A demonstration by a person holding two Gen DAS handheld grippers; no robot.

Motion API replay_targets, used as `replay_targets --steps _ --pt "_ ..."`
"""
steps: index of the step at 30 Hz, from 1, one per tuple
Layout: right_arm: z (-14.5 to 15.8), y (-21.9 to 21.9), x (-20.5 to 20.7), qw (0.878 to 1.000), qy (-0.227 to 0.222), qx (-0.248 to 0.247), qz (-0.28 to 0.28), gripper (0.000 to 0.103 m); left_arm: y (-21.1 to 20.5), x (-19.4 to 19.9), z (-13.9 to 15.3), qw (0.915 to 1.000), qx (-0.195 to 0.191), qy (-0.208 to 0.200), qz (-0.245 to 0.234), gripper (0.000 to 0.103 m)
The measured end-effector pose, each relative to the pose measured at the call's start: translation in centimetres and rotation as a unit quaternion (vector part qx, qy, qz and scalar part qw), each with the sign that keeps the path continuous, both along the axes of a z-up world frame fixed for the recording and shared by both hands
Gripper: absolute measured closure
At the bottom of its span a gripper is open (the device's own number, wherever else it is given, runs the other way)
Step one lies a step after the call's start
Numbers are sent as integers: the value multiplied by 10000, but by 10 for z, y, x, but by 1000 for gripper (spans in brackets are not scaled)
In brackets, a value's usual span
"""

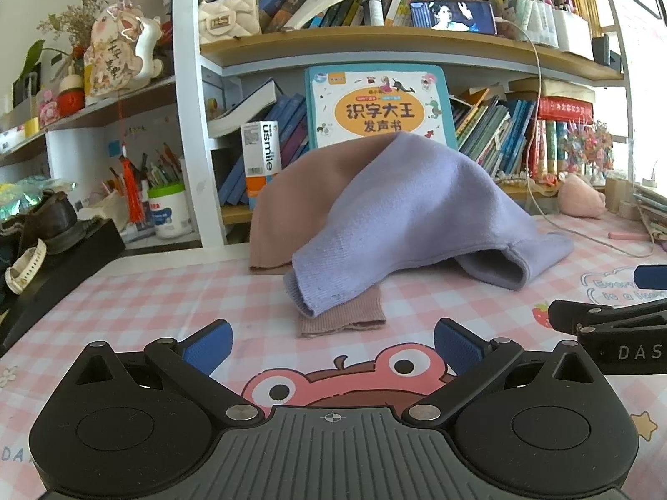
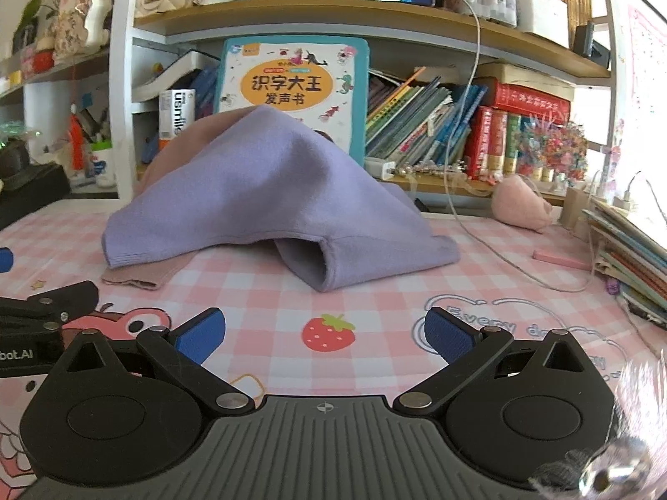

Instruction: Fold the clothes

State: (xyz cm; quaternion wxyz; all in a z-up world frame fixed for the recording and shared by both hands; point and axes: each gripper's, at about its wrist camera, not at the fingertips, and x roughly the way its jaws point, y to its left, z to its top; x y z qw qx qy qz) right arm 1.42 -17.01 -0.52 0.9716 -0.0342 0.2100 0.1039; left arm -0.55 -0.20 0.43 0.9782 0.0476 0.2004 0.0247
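A lilac knit garment lies heaped over a dusty-pink knit garment at the back of a pink checked table mat. A pink ribbed cuff sticks out under the lilac sleeve. My left gripper is open and empty, just short of that cuff. My right gripper is open and empty, short of the lilac garment and above a strawberry print. The pink garment shows behind the lilac one. The right gripper's arm shows at the left view's right edge.
Bookshelves with a teal children's book stand right behind the clothes. A white cable runs across the mat at right, by a pink plush and a stack of books. A black box with a shoe sits at left.
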Motion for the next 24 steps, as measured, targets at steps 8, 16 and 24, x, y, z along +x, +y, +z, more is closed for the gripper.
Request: replay_targets --steps 8,16,24 --pt "-3 -9 9 9992 285 270 -16 0 4 -3 1 9998 -58 -81 161 0" --pt "-4 -24 8 9969 288 708 -159 0 13 -1 1 9989 -444 -1 -167 3" --pt "-6 -34 13 9922 477 1148 102 0 24 10 -4 9947 -892 290 -411 10"
